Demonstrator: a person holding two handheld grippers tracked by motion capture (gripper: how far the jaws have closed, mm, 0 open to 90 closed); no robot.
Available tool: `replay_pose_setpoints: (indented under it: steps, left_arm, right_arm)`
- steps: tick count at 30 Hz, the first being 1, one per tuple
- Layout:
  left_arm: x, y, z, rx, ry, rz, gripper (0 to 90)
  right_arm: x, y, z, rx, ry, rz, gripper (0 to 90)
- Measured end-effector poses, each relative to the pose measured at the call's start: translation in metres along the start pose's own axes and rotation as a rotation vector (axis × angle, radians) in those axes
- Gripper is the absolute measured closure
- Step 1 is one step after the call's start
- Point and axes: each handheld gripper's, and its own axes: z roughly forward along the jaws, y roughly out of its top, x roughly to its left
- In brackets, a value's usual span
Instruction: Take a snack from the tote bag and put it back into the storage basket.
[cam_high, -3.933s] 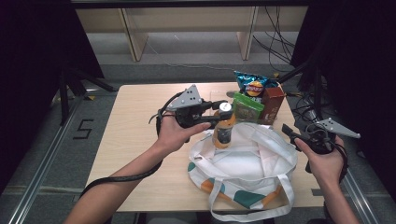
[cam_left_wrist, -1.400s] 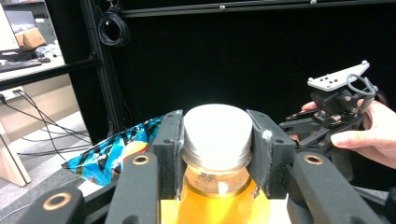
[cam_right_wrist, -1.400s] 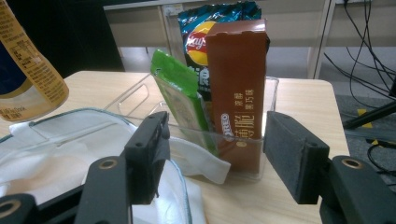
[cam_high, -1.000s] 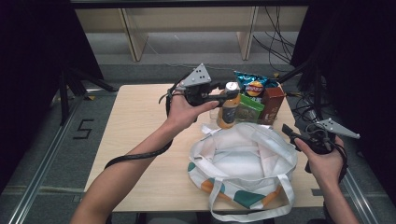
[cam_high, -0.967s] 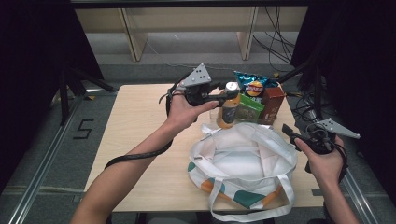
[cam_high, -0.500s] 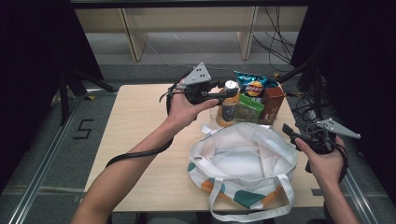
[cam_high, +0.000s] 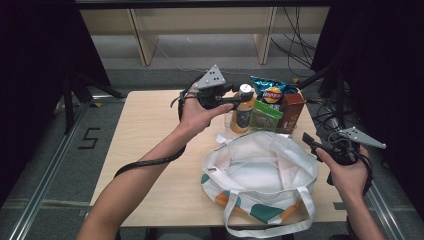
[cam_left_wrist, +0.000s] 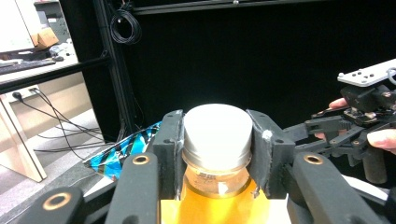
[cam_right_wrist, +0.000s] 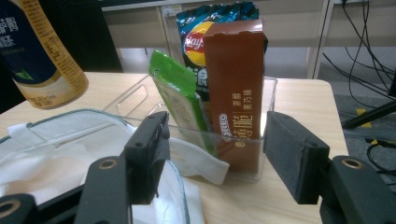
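The bottle (cam_left_wrist: 217, 154) of orange-yellow drink hung at the far side of the surface (cam_high: 145, 130), just beside the clear bin (cam_right_wrist: 140, 95) of snacks and beyond the white tote bag (cam_high: 260, 172), its base off the surface in the right gripper view. The left tongs (cam_left_wrist: 218, 140) were clamped on its neck, pads pressed to either side of the white cap (cam_left_wrist: 218, 126). Filled nearly to the shoulder, it probably carried real weight, and its smooth, rigid wall looked slippery; the ledge under the cap seemed the safest place to hold, since it would stop the bottle sliding down through the pads. A dark blue label (cam_right_wrist: 25, 39) wrapped the body, with Chinese characters too cropped to read.

In the bin stood a brown box (cam_right_wrist: 236, 88) marked OREO with Chinese text, a green packet (cam_right_wrist: 180, 100) whose print was unclear, and a blue chip bag (cam_right_wrist: 201, 32) bearing the Lay's logo.

The right tongs (cam_right_wrist: 215, 154) stood open with nothing between them, low at the bag's near edge, facing the bin. A figure 5 (cam_high: 91, 138) was marked on the floor (cam_high: 55, 170) to the left
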Motion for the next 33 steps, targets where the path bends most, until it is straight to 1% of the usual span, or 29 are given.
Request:
replay_pose_setpoints:
  steps: [4, 8, 11, 13, 18, 19, 20, 21, 22, 23, 24, 28, 29, 30, 31, 32, 33]
  left_arm:
    - [0.002, 0.0, 0.001, 0.002, 0.004, 0.004, 58.8]
    - [0.004, -0.001, 0.002, -0.002, 0.007, 0.003, 58.8]
    - [0.006, -0.001, 0.003, 0.002, 0.011, 0.005, 58.8]
    - [0.007, -0.002, 0.004, -0.005, 0.01, 0.007, 58.8]
    - [0.01, -0.005, 0.006, -0.005, 0.013, 0.005, 58.8]
    - [0.011, -0.006, 0.006, -0.004, 0.015, 0.001, 58.8]
    - [0.012, -0.006, 0.007, -0.002, 0.017, 0.004, 58.8]
    - [0.012, -0.007, 0.007, -0.002, 0.019, 0.002, 58.8]
    - [0.013, -0.008, 0.008, 0.0, 0.021, 0.001, 58.8]
    - [0.014, -0.008, 0.008, 0.0, 0.022, 0.002, 58.8]
    - [0.015, -0.009, 0.009, -0.002, 0.022, 0.001, 58.8]
    - [0.019, -0.012, 0.01, 0.001, 0.028, 0.0, 58.8]
    - [0.019, -0.012, 0.01, -0.001, 0.028, -0.003, 58.8]
    - [0.02, -0.013, 0.01, 0.004, 0.029, 0.002, 58.8]
    - [0.02, -0.013, 0.011, 0.003, 0.03, -0.001, 58.8]
    - [0.021, -0.014, 0.011, 0.004, 0.031, 0.001, 58.8]
    - [0.021, -0.014, 0.011, 0.006, 0.032, 0.003, 58.8]
  right_arm:
    - [0.0, 0.0, 0.0, -0.002, 0.008, 0.001, 41.2]
    - [0.0, 0.0, 0.0, -0.002, -0.001, 0.002, 41.2]
    - [-0.001, 0.0, 0.0, -0.007, 0.002, 0.0, 41.2]
    - [-0.001, 0.0, 0.001, -0.009, 0.007, 0.0, 41.2]
    - [0.0, 0.0, 0.001, -0.004, 0.009, 0.004, 41.2]
    - [0.0, 0.0, 0.0, 0.002, -0.002, 0.005, 41.2]
    - [0.001, -0.001, 0.001, -0.007, -0.006, 0.009, 41.2]
    - [-0.001, -0.001, 0.001, 0.002, 0.007, 0.002, 41.2]
    - [-0.001, -0.001, 0.001, 0.0, 0.008, -0.003, 41.1]
    - [-0.001, -0.001, 0.001, -0.001, -0.005, -0.008, 41.2]
    - [0.001, -0.001, 0.001, -0.02, -0.011, 0.013, 41.2]
    - [0.0, -0.001, 0.0, -0.003, 0.004, 0.005, 41.2]
    - [0.001, -0.001, 0.001, -0.02, -0.012, 0.012, 41.2]
    - [0.001, -0.001, 0.001, -0.017, -0.012, 0.02, 41.2]
    - [0.001, -0.001, 0.001, -0.017, -0.013, 0.021, 41.2]
    - [0.002, -0.001, 0.001, -0.012, -0.011, 0.035, 41.2]
    - [0.001, 0.0, 0.0, 0.008, 0.002, 0.028, 41.2]
